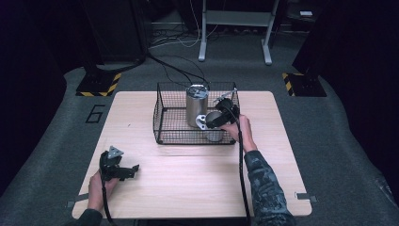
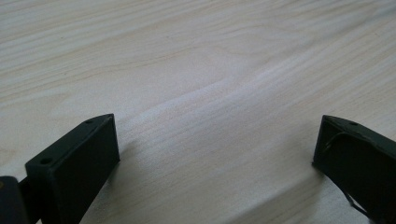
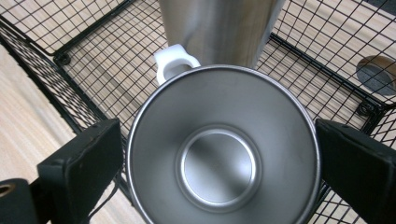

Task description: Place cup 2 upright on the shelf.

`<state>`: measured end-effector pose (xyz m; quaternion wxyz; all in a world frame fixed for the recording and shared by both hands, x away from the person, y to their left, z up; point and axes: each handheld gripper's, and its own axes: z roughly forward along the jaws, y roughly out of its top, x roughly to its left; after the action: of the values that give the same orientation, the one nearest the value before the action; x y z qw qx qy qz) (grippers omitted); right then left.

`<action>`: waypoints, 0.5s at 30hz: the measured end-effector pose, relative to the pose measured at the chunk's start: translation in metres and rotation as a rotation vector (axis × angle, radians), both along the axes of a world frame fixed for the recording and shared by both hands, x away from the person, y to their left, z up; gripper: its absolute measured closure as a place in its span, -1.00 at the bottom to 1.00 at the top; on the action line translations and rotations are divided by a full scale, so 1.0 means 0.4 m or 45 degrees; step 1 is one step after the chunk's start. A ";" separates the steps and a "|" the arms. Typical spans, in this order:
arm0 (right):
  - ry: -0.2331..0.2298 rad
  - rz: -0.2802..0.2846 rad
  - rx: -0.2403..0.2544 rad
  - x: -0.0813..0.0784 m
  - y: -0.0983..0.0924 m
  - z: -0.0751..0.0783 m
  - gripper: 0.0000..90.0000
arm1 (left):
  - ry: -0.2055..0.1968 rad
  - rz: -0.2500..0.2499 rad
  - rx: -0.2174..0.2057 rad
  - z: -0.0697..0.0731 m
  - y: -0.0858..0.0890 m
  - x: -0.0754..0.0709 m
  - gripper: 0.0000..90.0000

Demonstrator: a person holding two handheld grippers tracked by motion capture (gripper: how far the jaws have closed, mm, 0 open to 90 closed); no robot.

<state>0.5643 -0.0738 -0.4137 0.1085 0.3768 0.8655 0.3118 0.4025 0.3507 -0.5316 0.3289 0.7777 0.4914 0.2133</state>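
Right gripper (image 3: 219,154) fingers spread either side of round steel cup (image 3: 224,149), mouth facing up; left gripper (image 2: 215,158) open, empty, well apart.

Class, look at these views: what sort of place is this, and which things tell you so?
Probably a lab or recording studio: a wooden table on grey carpet, hazard-striped stand bases, and cables across the floor.

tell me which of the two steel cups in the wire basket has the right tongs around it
The shorter steel cup with the white handle, nearest the basket's front wall. The right tongs straddle its open rim, while the taller steel tumbler stands upright behind it, untouched.
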 end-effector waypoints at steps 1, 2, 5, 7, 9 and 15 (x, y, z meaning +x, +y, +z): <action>0.005 -0.005 -0.007 -0.001 0.002 0.001 -0.94 | 0.000 0.000 0.000 0.000 0.000 0.000 -1.00; 0.008 -0.015 -0.003 -0.002 0.004 0.001 -0.95 | 0.000 -0.001 0.002 0.000 0.000 0.000 -1.00; 0.005 -0.008 -0.009 -0.003 0.005 0.001 -0.97 | 0.000 0.000 0.000 0.000 0.000 0.000 -1.00; 0.005 0.003 -0.018 -0.002 0.005 0.002 -0.98 | 0.000 0.000 0.000 0.000 0.000 0.000 -1.00; 0.005 0.010 -0.016 -0.001 0.004 0.003 -0.98 | 0.000 0.000 0.000 0.000 0.000 0.000 -1.00; -0.013 -0.011 -0.003 -0.007 0.008 0.014 -0.98 | 0.000 0.000 0.000 0.000 0.000 0.000 -1.00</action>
<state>0.5617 -0.0708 -0.4080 0.1147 0.3790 0.8636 0.3122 0.4026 0.3506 -0.5317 0.3289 0.7777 0.4913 0.2134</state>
